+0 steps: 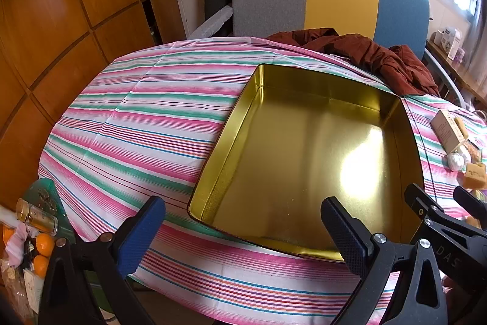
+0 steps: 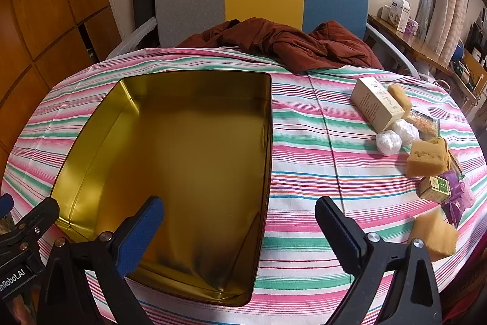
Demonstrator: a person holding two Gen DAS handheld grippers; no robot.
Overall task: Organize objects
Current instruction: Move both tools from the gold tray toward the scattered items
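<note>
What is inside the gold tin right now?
Nothing: the gold tin shows only its bare shiny floor and walls. Its near corners are hidden behind the fingers of the right gripper in that view.

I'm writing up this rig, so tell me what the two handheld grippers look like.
Both are black plastic clamp-style frames with silver rivets. The left gripper and right gripper each have one blue textured finger pad and one black ribbed one. White lettering marks both bodies, only partly readable. No cables or sleeves show.
</note>
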